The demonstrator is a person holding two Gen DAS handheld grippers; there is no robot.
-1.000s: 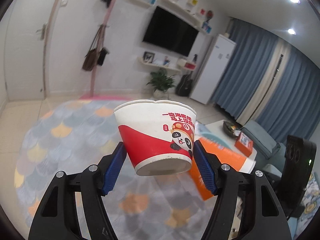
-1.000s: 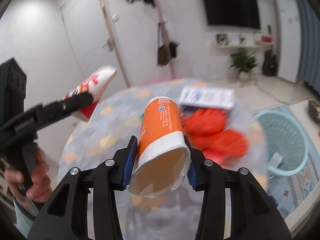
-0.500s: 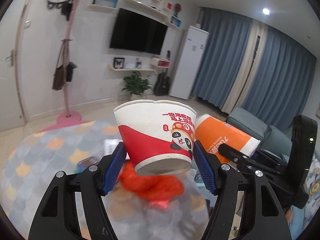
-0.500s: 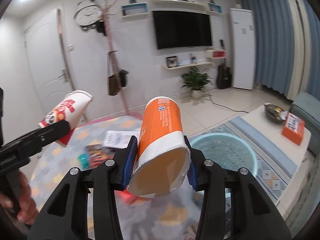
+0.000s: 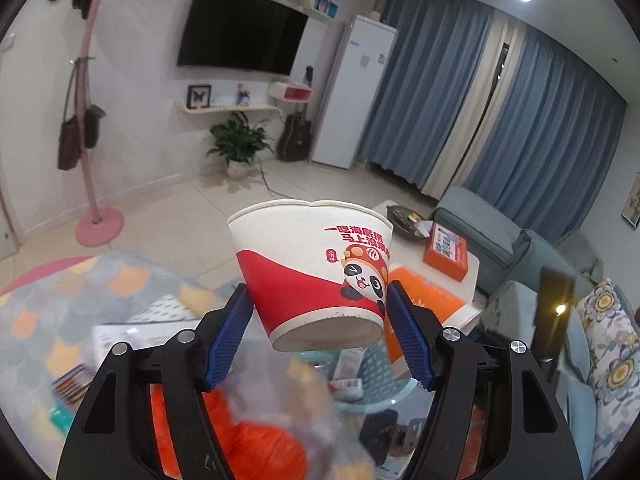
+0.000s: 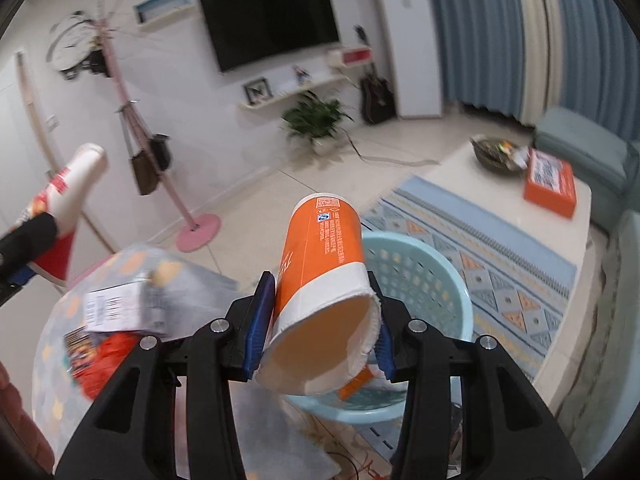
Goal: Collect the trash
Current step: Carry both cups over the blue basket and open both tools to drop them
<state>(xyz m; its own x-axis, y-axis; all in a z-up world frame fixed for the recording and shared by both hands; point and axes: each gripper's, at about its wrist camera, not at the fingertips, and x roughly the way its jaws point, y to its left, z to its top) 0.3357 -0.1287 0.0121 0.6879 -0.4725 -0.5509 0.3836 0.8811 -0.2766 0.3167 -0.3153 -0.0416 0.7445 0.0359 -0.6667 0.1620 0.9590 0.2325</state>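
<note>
My left gripper (image 5: 320, 334) is shut on a red and white paper noodle bowl (image 5: 312, 272) with a panda print, held upright in the air. My right gripper (image 6: 322, 326) is shut on an orange and white paper cup (image 6: 320, 280), its open mouth toward the camera. The cup hangs over the near rim of a light blue plastic basket (image 6: 424, 276) on the floor. The basket also shows under the bowl in the left wrist view (image 5: 372, 364). The bowl appears at the left edge of the right wrist view (image 6: 64, 196).
A round table with a scale-pattern cloth (image 6: 52, 344) carries a white box (image 6: 120, 304), a red mesh bag (image 5: 256, 440) and small packets. A white coffee table (image 6: 520, 216) with an orange box stands right. A pink coat stand (image 6: 196, 228), sofa and patterned rug lie beyond.
Both grippers swung right, away from the round table and toward the blue basket, which now lies right under the orange cup. Both items stay gripped.
</note>
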